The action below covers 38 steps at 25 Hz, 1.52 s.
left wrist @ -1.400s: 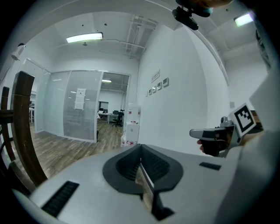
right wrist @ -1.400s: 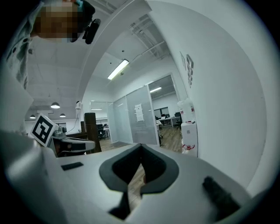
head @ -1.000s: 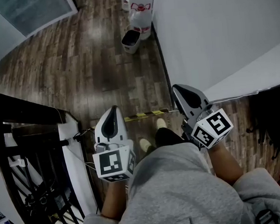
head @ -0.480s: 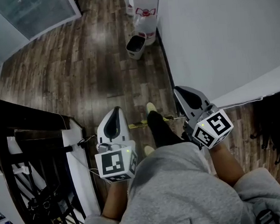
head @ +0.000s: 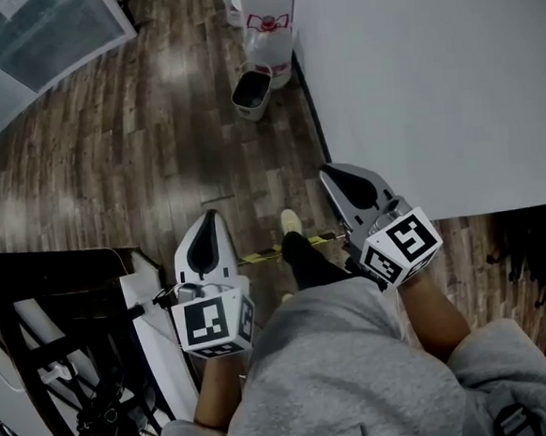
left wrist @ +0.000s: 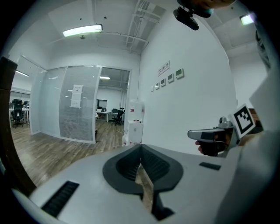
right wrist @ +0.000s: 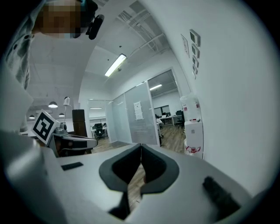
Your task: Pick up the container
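A small dark bin (head: 251,87) stands on the wood floor by the wall's foot, far ahead of both grippers. My left gripper (head: 209,219) is held at waist height, jaws shut with nothing between them; the left gripper view shows its tips (left wrist: 141,147) meeting. My right gripper (head: 332,173) is beside the wall corner, also shut and empty, its tips (right wrist: 141,146) closed in the right gripper view. Each gripper shows in the other's view: the right gripper (left wrist: 211,134), the left gripper (right wrist: 72,141).
A white wall (head: 413,79) fills the right side. A white water dispenser (head: 266,15) stands behind the bin. There is a glass partition (head: 33,34) at far left, a black railing (head: 42,277) near left, and yellow-black tape (head: 257,255) on the floor by the person's foot (head: 292,224).
The person has stepped forward, one foot swinging ahead past the tape. Both grippers stay shut and keep their places in front of the body.
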Tool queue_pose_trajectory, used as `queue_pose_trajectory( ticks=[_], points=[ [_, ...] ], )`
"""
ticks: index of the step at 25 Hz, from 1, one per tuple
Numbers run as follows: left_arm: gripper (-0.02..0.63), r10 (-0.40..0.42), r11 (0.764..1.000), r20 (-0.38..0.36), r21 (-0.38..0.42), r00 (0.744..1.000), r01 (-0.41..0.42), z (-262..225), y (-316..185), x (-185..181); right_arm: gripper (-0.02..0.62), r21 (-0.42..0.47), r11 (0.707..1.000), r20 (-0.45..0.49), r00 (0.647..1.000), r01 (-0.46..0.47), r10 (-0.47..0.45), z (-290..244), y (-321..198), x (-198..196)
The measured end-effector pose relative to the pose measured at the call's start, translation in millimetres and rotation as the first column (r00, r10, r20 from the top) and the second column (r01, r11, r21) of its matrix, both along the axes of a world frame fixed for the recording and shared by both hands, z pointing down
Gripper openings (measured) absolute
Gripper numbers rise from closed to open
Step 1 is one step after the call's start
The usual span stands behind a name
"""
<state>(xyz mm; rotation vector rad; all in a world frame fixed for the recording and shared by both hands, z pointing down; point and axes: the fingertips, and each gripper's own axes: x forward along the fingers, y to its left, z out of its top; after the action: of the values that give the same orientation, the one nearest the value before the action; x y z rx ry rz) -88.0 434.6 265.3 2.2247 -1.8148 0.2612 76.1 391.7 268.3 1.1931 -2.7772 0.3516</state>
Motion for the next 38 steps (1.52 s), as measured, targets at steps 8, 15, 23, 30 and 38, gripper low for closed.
queue_pose_trajectory(
  ticks=[8,15,23,30,38],
  points=[
    [0.014,-0.023,0.998,0.004,-0.054,1.0,0.023,12,-88,-7,0.025,-0.046,0.999,-0.002,1.0,-0.002,0.002,12,-90,5],
    [0.014,-0.037,0.997,0.016,-0.067,0.999,0.038,10,-164,-10,0.025,-0.049,0.999,0.022,1.0,0.01,-0.008,12,-168,0],
    [0.014,-0.037,0.997,0.027,-0.06,0.999,0.039,15,-238,-3,0.025,-0.04,0.999,0.04,0.999,0.012,-0.01,18,-241,4],
    [0.014,-0.036,0.998,0.025,-0.055,0.999,0.037,15,-268,5,0.025,-0.041,0.999,0.054,0.999,-0.005,0.008,20,-270,16],
    [0.014,0.003,1.0,0.029,-0.03,1.0,-0.002,5,-293,19,0.025,-0.025,0.999,0.054,0.998,-0.031,0.032,13,-288,27]
  ],
)
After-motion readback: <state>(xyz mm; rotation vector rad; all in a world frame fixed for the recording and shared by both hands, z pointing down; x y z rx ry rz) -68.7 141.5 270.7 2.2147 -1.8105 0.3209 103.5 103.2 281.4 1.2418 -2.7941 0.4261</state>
